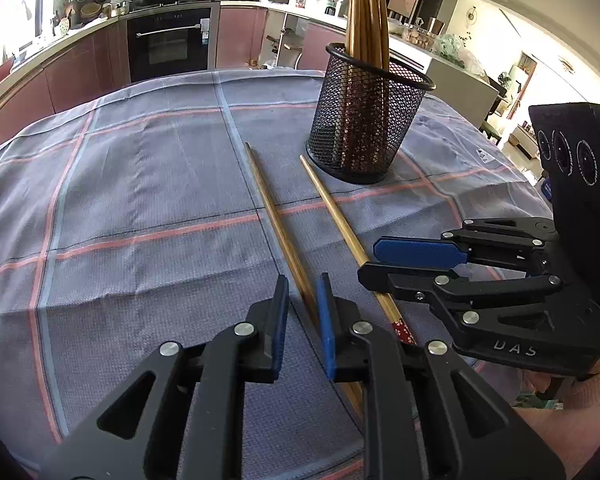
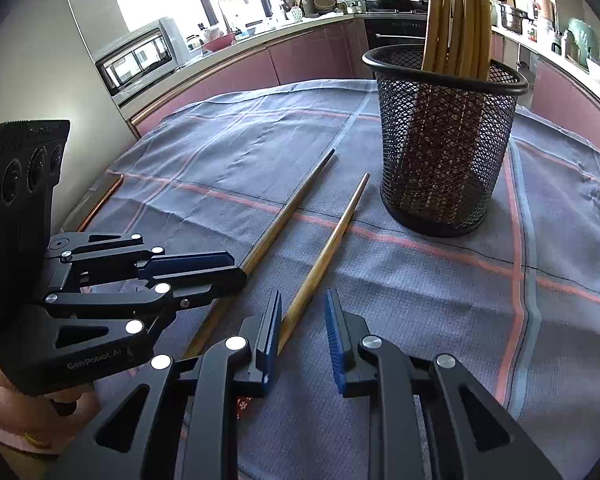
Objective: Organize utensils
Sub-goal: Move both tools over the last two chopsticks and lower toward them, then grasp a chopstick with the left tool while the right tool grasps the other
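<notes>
Here, two loose chopsticks lie roughly side by side but apart on the worktop's checked cloth [image 1: 140, 184], narrow tips pointing toward the black mesh holder [image 1: 364, 120].

- Holder: upright on the cloth, holding a bundle of chopsticks [image 1: 366, 12] that stand up out of it. The right chopstick's tip ends just beside its base.
- Left chopstick [image 1: 278, 228]: runs in between the fingers of the left tongs [image 1: 303, 312]. Fingers spread, low over the cloth, not closed on it.
- Right chopstick [image 1: 336, 212]: patterned red end near the camera. The right tongs [image 2: 303, 332] are also spread, with this stick passing by the left finger; cannot tell if it touches.
- The two tongs sit near each other, both empty.
</notes>
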`<action>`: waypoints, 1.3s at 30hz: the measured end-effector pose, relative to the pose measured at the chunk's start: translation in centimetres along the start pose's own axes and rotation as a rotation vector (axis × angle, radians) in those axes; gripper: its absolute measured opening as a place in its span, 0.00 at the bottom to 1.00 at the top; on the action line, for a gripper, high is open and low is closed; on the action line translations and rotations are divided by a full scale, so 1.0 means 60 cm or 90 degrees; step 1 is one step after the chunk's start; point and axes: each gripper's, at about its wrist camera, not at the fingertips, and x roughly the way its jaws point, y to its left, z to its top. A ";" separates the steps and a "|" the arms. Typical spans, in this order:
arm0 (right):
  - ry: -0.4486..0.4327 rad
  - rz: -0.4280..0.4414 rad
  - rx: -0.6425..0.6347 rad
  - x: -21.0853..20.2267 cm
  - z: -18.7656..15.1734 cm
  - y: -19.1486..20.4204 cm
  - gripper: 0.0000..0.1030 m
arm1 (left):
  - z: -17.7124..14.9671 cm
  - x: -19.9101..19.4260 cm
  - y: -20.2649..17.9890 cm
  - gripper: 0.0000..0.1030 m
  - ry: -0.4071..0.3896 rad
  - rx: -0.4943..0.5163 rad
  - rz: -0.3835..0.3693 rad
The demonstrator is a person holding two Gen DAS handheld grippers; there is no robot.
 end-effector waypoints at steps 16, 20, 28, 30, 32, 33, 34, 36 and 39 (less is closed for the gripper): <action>-0.007 -0.007 0.010 0.017 0.022 -0.010 0.17 | 0.053 0.045 0.013 0.15 0.021 0.002 0.014; -0.011 -0.003 0.021 0.020 0.024 -0.014 0.13 | 0.058 0.048 0.018 0.11 0.020 -0.014 0.012; -0.018 0.019 0.062 0.015 0.019 -0.031 0.08 | 0.049 0.044 0.018 0.08 0.010 -0.039 0.018; -0.022 0.018 0.067 0.012 0.018 -0.032 0.07 | 0.045 0.042 0.019 0.08 0.010 -0.044 0.017; -0.026 0.020 0.070 0.007 0.017 -0.033 0.06 | 0.040 0.038 0.019 0.08 0.010 -0.048 0.017; -0.028 0.022 0.070 0.005 0.017 -0.033 0.06 | 0.038 0.036 0.020 0.08 0.011 -0.051 0.016; -0.030 0.025 0.069 0.003 0.018 -0.032 0.06 | 0.037 0.034 0.020 0.07 0.012 -0.053 0.015; -0.035 0.032 0.064 -0.001 0.020 -0.028 0.03 | 0.034 0.032 0.019 0.07 0.013 -0.053 0.013; -0.036 0.042 0.046 -0.005 0.023 -0.019 0.03 | 0.030 0.028 0.015 0.07 0.015 -0.047 0.010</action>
